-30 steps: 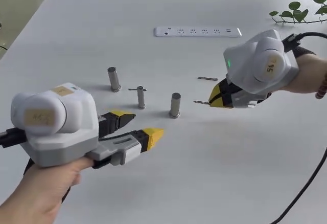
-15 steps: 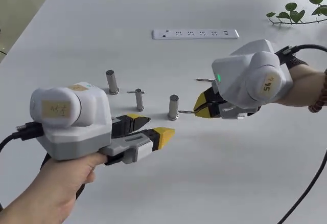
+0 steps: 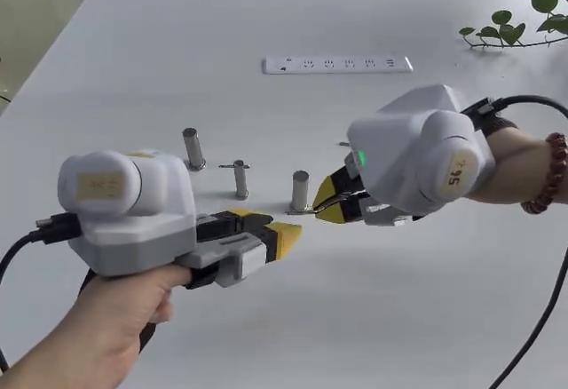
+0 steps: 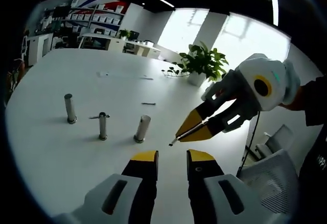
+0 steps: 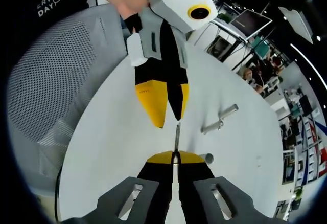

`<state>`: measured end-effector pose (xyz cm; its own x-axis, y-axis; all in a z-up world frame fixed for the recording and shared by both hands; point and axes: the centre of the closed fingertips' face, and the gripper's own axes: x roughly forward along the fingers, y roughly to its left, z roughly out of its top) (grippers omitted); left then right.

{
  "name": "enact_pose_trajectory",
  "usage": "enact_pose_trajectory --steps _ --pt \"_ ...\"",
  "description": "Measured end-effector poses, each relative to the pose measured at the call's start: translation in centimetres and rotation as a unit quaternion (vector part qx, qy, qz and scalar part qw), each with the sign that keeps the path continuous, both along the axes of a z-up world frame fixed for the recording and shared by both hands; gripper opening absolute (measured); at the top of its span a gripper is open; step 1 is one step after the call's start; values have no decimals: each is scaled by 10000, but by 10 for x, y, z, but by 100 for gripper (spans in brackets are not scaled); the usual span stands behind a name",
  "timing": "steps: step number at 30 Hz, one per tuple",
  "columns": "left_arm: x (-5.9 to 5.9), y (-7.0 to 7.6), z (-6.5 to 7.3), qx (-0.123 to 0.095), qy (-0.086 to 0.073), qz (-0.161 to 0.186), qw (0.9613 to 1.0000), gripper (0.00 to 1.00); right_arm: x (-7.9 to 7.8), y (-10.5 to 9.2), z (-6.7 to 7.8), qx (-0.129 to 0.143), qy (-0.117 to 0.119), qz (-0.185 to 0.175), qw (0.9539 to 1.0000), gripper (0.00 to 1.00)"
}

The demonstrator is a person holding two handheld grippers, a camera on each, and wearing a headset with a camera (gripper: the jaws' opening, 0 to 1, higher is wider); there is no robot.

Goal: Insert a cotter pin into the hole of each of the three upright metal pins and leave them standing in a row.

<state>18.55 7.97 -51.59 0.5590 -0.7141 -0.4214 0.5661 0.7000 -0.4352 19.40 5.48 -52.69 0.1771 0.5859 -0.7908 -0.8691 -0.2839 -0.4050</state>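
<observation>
**bench_newbie:** how far along is this; one out of three?

**pin_guy:** yep, one done by the look of it; the middle pin [image 3: 240, 178] has a fitted cotter pin [image 3: 234, 165] poking crosswise through its top; the left pin [image 3: 192, 149] and right pin [image 3: 301, 191] are bare; all three stand upright in a row running roughly 10 to 4 o'clock across the table [image 3: 399, 300]; number two is in hand: the right gripper [image 5: 173, 157] has its jaws pressed together on the held cotter pin [image 5: 176, 138], pinching the back end, tip aimed at the right pin from its 3 o'clock side; the tip is close to the pin, can't tell if it touches, and I can't make out the hole; so not inserted yet, I'd say

**bench_newbie:** and the left gripper?

**pin_guy:** the left gripper [image 4: 172, 155] carries nothing; jaws spread with a clear gap, sitting around 7 o'clock of the right pin; a spare cotter pin [image 4: 148, 103] lies flat past the row toward 1 o'clock, short of the power strip [image 3: 337, 65]; presumably that one's for the left pin

**bench_newbie:** what's changed vs a second ago?

**pin_guy:** the right gripper has closed in; there was an obvious gap between cotter tip and right pin, now it's almost gone; the left gripper has come forward toward that same pin too; the pins and the spare haven't budged; the camera drifted a bit, ignore that
</observation>
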Motion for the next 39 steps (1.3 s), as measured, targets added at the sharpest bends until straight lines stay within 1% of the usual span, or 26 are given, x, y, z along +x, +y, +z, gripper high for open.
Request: enact_pose_trajectory --steps 1,3,5,8,10,16,17,21,27,29,30,33,34,36,37,38,39 --pt "0 0 1 -112 66 49 9999 18 -1 1 1 3 -12 25 10000 0" --pt "1 -1 3 -262 123 113 9995 14 -3 4 2 43 -30 61 10000 0" --pt "3 0 4 -355 163 165 9991 13 -5 6 3 57 -35 81 9999 0" --pt "4 0 5 -463 209 232 9984 11 -6 8 5 85 -42 109 9999 0" --pt "4 -1 6 -568 266 276 9976 10 -7 9 5 93 -50 119 9999 0" --pt "4 -2 6 -694 344 335 9964 2 -9 12 6 136 -51 119 9998 0" --pt "4 -2 6 -738 367 339 9960 2 -9 12 6 139 -52 115 9998 0" --pt "2 -3 6 -795 387 344 9955 1 -9 13 5 145 -65 100 9998 0" --pt "2 -2 7 -805 329 331 9957 1 -9 14 5 169 -58 80 9998 0" --pt "2 -2 7 -770 282 314 9961 1 -9 14 5 178 -40 53 9998 0" --pt "1 -3 8 -738 231 255 9967 0 -9 14 5 177 -17 27 9998 0" --pt "1 -3 7 -665 191 212 9974 0 -9 14 5 161 35 2 9999 0" --pt "0 -3 7 -614 145 177 9979 0 -9 14 5 169 58 -8 9998 0" --pt "-1 -2 7 -543 91 121 9984 0 -11 15 5 212 221 -68 9995 0" --pt "-1 -2 8 -456 -2 82 9989 0 -11 14 4 249 369 -173 9989 0" --pt "-1 -1 8 -377 -69 47 9993 0 -11 14 5 303 452 -220 9983 0" --pt "-2 0 8 -268 -154 -21 9995 0 -12 14 5 346 605 -297 9971 1"
